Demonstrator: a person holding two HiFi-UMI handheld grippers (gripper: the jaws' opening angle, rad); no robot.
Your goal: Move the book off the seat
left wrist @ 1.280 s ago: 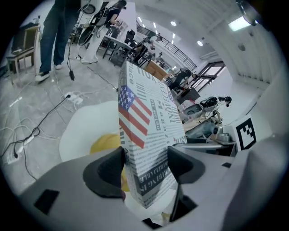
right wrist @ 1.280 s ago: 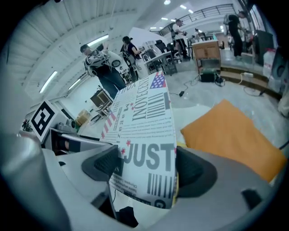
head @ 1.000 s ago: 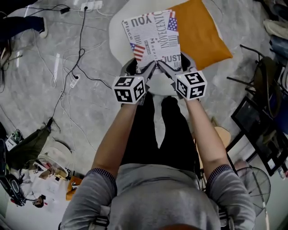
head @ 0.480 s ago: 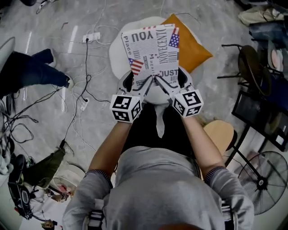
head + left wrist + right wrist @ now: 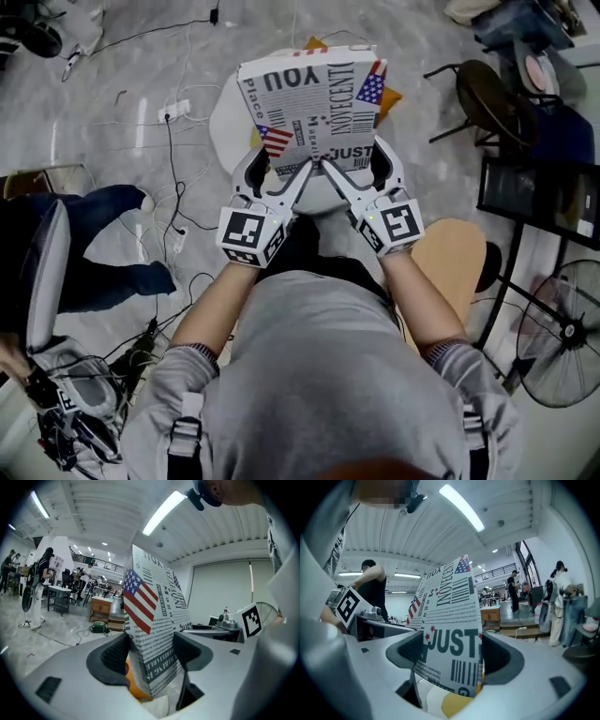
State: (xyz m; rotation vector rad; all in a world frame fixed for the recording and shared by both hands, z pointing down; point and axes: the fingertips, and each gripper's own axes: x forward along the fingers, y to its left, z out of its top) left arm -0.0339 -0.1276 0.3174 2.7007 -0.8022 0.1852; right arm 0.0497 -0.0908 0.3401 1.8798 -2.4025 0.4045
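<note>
Head view: left gripper, right gripper jaws both clamp book over seat; gripper views show bystanders

Head view: from overhead, steeply down to the floor. Left gripper view and right gripper view: each tight behind its own jaws, facing roughly level along them, very near. All three share the book, seen from opposite sides.
</note>
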